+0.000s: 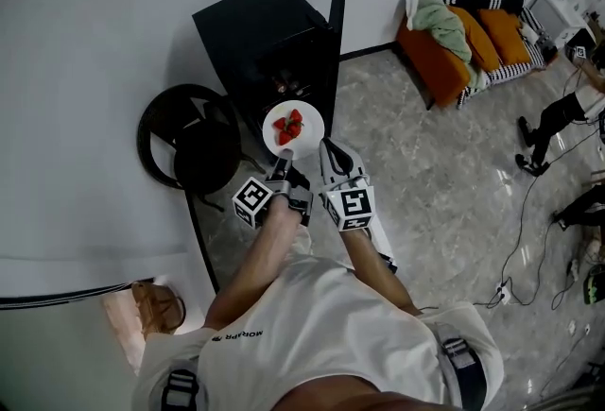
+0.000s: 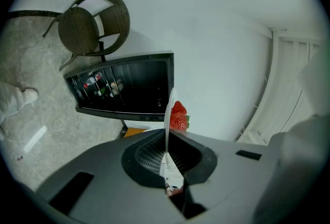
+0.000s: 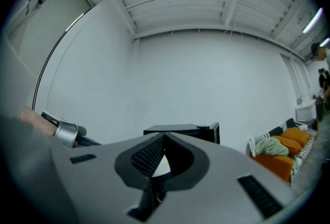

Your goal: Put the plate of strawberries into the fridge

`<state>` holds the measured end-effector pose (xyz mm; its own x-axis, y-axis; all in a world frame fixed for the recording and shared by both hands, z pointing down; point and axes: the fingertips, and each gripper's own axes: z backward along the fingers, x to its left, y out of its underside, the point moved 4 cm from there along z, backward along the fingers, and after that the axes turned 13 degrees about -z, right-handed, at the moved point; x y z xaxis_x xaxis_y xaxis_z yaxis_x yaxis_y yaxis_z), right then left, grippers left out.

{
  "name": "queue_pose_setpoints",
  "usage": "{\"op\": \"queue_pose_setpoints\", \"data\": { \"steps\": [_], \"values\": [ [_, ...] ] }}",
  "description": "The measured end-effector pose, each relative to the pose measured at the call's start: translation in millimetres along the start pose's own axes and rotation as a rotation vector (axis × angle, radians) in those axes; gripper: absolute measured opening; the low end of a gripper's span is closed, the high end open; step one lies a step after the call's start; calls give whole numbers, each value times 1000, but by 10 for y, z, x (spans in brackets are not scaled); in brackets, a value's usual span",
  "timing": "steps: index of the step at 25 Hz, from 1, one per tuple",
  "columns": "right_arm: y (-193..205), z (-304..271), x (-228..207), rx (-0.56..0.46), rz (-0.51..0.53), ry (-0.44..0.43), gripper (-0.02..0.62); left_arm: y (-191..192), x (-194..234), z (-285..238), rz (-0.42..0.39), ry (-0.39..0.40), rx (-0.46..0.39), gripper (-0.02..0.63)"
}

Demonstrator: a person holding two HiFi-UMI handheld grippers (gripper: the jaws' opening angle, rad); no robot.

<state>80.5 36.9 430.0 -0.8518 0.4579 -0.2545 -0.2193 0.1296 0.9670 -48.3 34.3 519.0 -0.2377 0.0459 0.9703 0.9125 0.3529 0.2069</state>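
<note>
**A:** What's where, starting at the left?

**B:** The wicker chair (image 1: 184, 149) is far left. Next comes my left claw (image 2: 166, 138), clamped on the near rim of the plate (image 2: 168, 109). I hold the plate level so the strawberries (image 2: 178, 117) don't roll off.

**A:** And the fridge?

**B:** The black fridge (image 1: 269, 41) is just beyond the plate with its door (image 1: 336, 12) open. I judge that only carrying the plate in is left.

**A:** Your right claw?

**B:** My right claw (image 3: 164, 138) is closed on nothing, just right of the plate. I'd guess it's there to steady things.
</note>
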Motion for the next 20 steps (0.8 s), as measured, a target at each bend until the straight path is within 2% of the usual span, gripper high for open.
{"op": "queue_pose_setpoints", "data": {
  "steps": [7, 20],
  "values": [
    [-133, -726, -18, 3, 12, -3, 12, -523, -89, -547, 4, 21, 1, 9],
    [-312, -1621, -57, -18, 30, 29, 12, -1092, -118, -1184, 2, 29, 78, 9]
  ]
}}
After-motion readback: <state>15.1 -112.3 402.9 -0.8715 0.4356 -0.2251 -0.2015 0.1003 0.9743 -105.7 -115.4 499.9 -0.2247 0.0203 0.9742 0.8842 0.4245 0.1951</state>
